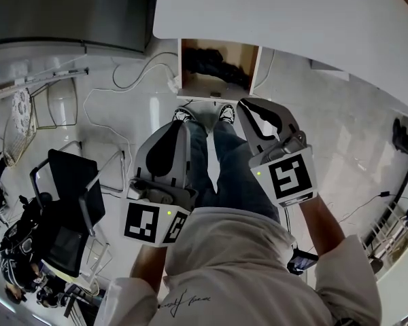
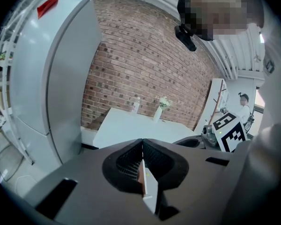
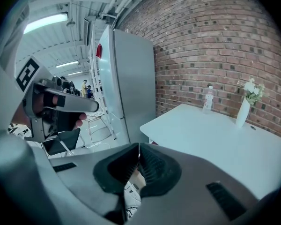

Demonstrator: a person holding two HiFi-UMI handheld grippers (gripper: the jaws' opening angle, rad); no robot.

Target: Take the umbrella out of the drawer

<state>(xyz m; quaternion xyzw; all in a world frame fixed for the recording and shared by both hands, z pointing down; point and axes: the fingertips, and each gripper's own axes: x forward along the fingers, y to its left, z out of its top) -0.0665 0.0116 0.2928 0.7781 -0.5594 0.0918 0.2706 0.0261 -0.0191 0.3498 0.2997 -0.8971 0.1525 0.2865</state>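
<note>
Head view steeply downward, gripper views share white table [image 3: 215,139]

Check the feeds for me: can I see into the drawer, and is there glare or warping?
Head view: the drawer interior is shadowed, its dark contents indistinct; fisheye curves the table edge. Right gripper view: ceiling light glares. Left gripper view: fridge bows, corners vignetted.

White table [image 1: 292,12], red-brown brick wall [image 3: 225,41] with pale mortar, pale grey fridge [image 3: 131,78] with a red tag. Light brown wooden drawer [image 1: 189,60], black umbrella [image 1: 214,63]. Grey left tongs [image 2: 142,144] and right tongs [image 3: 139,146] with black ribbed pads [image 2: 126,165], black-and-white square markers on white cubes [image 1: 292,175], blue jeans [image 1: 224,161].
</note>
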